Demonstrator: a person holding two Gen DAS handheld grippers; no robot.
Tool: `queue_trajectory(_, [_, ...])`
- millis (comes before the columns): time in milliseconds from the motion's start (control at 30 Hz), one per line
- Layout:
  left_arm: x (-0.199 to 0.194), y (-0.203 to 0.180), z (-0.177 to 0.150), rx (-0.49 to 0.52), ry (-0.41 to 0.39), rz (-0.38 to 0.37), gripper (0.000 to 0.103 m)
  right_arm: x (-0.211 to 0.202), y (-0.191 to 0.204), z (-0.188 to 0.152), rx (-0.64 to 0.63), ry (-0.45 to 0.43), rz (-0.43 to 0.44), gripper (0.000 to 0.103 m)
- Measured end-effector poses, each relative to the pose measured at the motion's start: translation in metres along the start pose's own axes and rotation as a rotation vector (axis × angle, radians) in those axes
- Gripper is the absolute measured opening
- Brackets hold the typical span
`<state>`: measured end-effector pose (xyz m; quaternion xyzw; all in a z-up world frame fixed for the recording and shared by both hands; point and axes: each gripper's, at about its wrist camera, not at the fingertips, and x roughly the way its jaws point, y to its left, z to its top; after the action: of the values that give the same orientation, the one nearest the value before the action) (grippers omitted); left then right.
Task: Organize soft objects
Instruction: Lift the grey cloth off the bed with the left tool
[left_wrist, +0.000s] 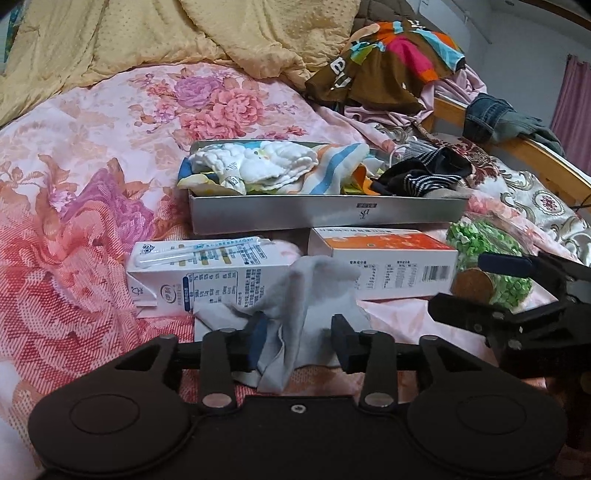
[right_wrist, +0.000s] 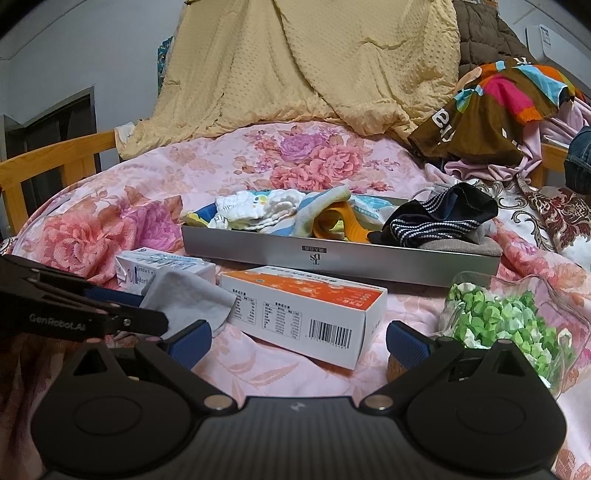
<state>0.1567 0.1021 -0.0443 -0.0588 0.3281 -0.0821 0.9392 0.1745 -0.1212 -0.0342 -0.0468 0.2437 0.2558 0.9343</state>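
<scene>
Lying across a pink floral bedspread (left_wrist: 92, 155), a grey cloth (left_wrist: 310, 295) is seen between the parted fingers of the left gripper (left_wrist: 299, 341); the blue pad on one side touches it, the other pad stands clear, so it is not clamped. The cloth is draped against a white milk carton (left_wrist: 207, 273), beside an orange-and-white box (right_wrist: 306, 306). Behind these, a silver tray (right_wrist: 332, 254) is filled with a white washcloth (left_wrist: 258, 162), a striped towel (left_wrist: 332, 166) and dark striped socks (right_wrist: 439, 218). The right gripper (right_wrist: 299, 341) is held wide open and empty, near a glass dish of green paper pieces (right_wrist: 506, 314).
</scene>
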Motion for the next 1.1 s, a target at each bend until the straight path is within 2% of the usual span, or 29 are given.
queue_trajectory(100, [0.005, -0.002, 0.003, -0.003, 0.009, 0.021, 0.040, -0.001, 0.000, 0.000, -0.003, -0.004, 0.004, 0.103])
queue_trajectory(233, [0.009, 0.001, 0.006, -0.033, 0.020, 0.054, 0.014, -0.003, 0.000, 0.001, -0.009, -0.013, 0.015, 0.103])
queue_trajectory(333, [0.009, 0.006, 0.008, -0.057, 0.021, 0.053, 0.006, -0.004, 0.000, 0.003, -0.015, -0.022, 0.025, 0.103])
queue_trajectory(767, [-0.007, 0.009, 0.009, -0.099, -0.054, 0.090, 0.003, -0.003, 0.003, 0.006, -0.025, -0.036, 0.038, 0.103])
queue_trajectory(1100, [-0.012, 0.013, 0.010, -0.125, -0.063, 0.096, 0.003, -0.003, 0.006, 0.017, -0.020, -0.043, 0.044, 0.103])
